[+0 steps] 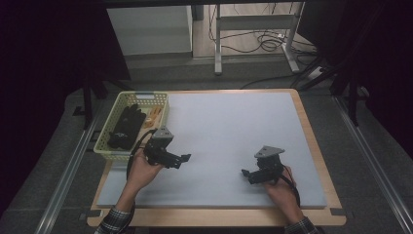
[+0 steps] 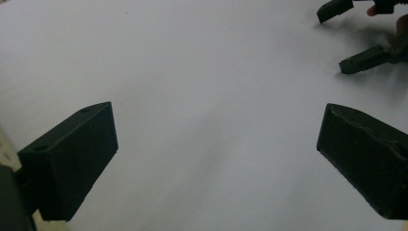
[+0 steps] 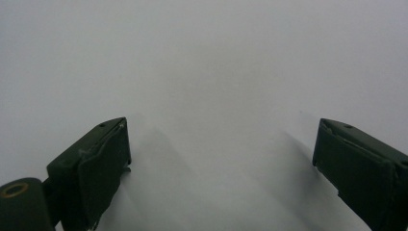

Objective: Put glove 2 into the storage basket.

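Observation:
A person's left hand holds my left gripper just right of a pale green basket, above the white mat. Its black jaws stand wide apart, and only bare mat lies between them in the left gripper view. My right gripper rests near the mat's front right, held in the right hand, jaws also spread with nothing between them. The right gripper's fingers show far off at the top right of the left gripper view.
The basket at the table's left holds a black glove-like item and some orange pieces. The wooden table edge frames the mat. Behind the table stand a white cabinet, a metal frame and floor cables.

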Action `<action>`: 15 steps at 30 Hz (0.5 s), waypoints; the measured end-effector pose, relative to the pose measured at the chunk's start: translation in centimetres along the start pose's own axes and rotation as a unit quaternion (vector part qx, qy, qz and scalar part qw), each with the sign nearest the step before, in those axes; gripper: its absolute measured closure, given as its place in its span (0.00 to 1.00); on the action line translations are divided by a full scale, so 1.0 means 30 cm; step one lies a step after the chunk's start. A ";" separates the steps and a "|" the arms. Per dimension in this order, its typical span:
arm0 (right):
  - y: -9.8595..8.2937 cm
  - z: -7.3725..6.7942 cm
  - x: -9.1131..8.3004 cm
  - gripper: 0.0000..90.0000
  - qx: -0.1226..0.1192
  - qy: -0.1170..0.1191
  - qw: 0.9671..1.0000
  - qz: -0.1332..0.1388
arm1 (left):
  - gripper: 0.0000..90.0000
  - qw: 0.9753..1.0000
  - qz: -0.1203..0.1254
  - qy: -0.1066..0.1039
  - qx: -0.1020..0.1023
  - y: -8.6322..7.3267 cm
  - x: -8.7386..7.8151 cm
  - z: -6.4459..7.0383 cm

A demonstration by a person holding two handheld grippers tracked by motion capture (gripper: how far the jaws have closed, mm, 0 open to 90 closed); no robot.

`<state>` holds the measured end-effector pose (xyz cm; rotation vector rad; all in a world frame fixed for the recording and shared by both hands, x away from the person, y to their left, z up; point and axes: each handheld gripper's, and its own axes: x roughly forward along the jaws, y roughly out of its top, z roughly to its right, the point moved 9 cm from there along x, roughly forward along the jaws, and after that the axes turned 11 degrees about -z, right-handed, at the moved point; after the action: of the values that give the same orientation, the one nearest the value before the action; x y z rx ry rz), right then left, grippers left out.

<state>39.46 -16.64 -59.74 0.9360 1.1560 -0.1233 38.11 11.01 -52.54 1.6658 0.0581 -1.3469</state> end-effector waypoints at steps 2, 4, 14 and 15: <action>0.000 0.000 0.000 0.07 0.000 0.000 1.000 0.000 | 0.01 1.000 -0.002 0.000 0.004 -0.005 0.014 0.014; 0.000 0.000 0.000 0.07 0.000 0.000 1.000 0.000 | 0.01 1.000 -0.003 -0.001 0.007 -0.011 0.029 0.027; 0.000 -0.001 0.000 0.07 0.000 0.000 1.000 0.001 | 0.01 1.000 -0.012 -0.012 0.019 -0.080 0.134 0.069; 0.000 0.000 0.000 0.07 0.000 0.000 1.000 0.001 | 0.01 1.000 -0.016 -0.012 0.020 -0.088 0.144 0.070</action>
<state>39.46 -16.63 -59.73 0.9365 1.1554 -0.1222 36.77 8.86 -57.43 1.6887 0.0430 -1.4002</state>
